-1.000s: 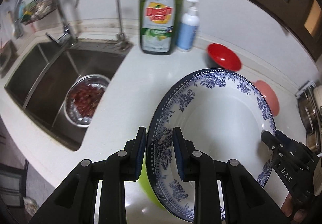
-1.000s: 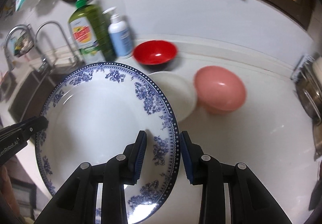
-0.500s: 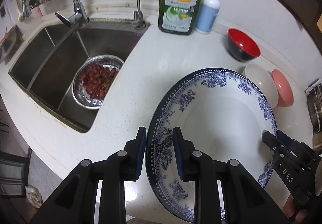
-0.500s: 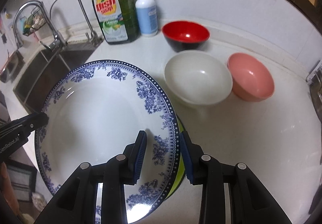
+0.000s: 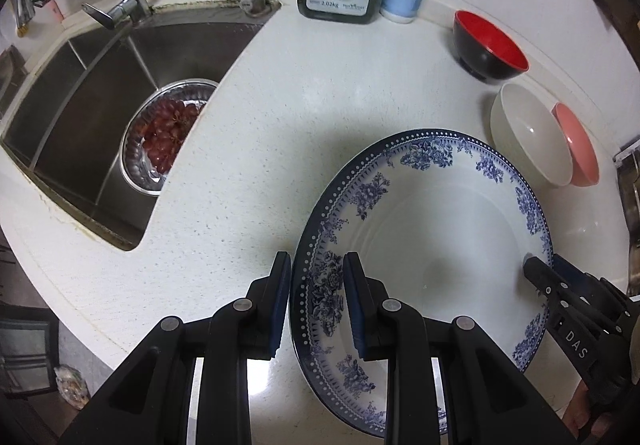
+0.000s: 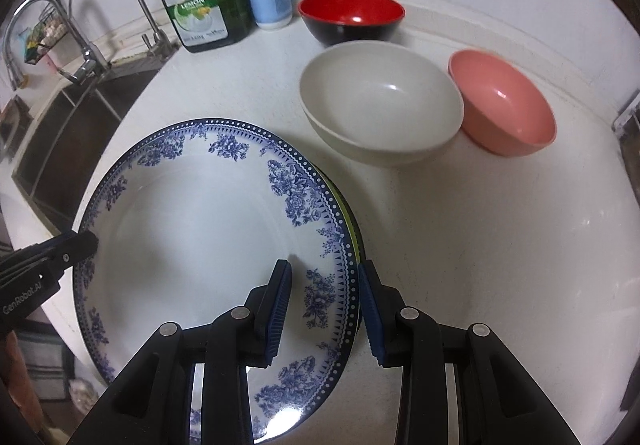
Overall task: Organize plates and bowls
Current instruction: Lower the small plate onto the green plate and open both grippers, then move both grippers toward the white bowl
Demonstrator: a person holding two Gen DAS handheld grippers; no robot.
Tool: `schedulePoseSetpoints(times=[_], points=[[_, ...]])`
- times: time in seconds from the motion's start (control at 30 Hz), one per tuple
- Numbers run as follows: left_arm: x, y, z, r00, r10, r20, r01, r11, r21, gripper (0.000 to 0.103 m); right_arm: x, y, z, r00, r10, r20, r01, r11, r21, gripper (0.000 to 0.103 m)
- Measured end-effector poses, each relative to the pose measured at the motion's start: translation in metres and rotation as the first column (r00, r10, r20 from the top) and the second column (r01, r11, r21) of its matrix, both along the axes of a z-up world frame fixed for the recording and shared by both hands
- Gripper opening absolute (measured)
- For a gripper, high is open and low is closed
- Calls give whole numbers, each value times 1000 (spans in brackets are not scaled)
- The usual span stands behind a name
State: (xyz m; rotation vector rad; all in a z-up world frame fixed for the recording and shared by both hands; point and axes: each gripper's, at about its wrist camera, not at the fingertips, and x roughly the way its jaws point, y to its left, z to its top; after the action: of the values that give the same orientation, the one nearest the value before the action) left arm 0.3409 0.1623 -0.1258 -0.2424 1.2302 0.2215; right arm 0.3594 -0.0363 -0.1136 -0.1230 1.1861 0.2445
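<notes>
Descent is what has changed: my left tongs (image 5: 314, 303) and right tongs (image 6: 324, 309), each pinching an opposite rim of the wide white plate with blue floral border (image 6: 200, 229), have carried it down toward the white speckled surface (image 5: 248, 149). It now sits low over a yellow-green plate (image 6: 349, 221), whose edge peeks out beneath on the right. I judge the stacking nearly done, with the cream bowl (image 6: 380, 101), pink bowl (image 6: 506, 101) and red-and-black bowl (image 6: 352, 15) left unsorted nearby.
</notes>
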Motion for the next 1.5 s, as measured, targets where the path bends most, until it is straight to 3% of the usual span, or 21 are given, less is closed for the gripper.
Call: schedulePoseSetpoints(times=[0.7,0.9,1.17,1.5], points=[[16,-2,-19,999,-4,-42,4,1000,5,27,12,0,-21,999,-10,-51,10,1000,-14,38],[19,-5,-19,998,-34,-54,35,999,5,34,15,-2,-22,998,-12,-60,13,1000,12,39],[19,-10,-9,996,-74,-42,74,997,9,43,13,-5,-12,999,-20,-25,21,1000,7,50],[21,-28,43,980,-163,115,152,983,98,65,13,-17,14,999,-42,22,40,997,73,53]])
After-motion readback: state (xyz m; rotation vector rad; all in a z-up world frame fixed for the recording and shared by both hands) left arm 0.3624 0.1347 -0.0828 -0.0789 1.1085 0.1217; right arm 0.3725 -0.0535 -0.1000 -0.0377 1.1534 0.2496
